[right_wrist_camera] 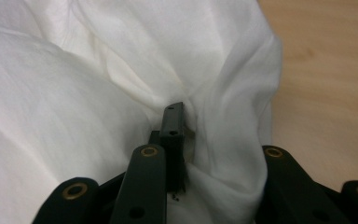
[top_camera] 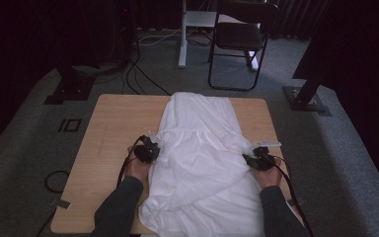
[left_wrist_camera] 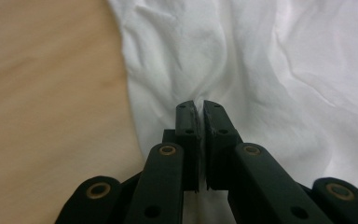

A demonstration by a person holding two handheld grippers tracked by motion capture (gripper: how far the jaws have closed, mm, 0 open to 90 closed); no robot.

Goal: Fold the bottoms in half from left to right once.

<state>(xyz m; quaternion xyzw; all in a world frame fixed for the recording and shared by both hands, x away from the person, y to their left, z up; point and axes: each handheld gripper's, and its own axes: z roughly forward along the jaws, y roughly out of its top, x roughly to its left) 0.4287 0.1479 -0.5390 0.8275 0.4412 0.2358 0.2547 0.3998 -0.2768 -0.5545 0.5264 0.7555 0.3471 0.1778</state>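
Observation:
A white garment (top_camera: 202, 148) lies spread down the middle of the wooden table (top_camera: 113, 128), wrinkled, with its near end bunched at the front edge. My left gripper (top_camera: 149, 149) is at the garment's left edge. In the left gripper view its jaws (left_wrist_camera: 199, 116) are shut, with a thin layer of the white cloth (left_wrist_camera: 242, 70) pinched between them. My right gripper (top_camera: 256, 160) is at the garment's right edge. In the right gripper view the garment (right_wrist_camera: 98, 93) is gathered into the gripper (right_wrist_camera: 186, 126); one jaw is bare and the cloth drapes over the other.
Bare wood lies left of the garment (left_wrist_camera: 42, 102) and right of it (right_wrist_camera: 326, 93). A small white tag (top_camera: 269, 144) sits on the table by the right gripper. On the carpet beyond the table are a black chair (top_camera: 239, 39), a white desk leg (top_camera: 182, 39), cables (top_camera: 138, 74) and dark stand bases (top_camera: 69, 89).

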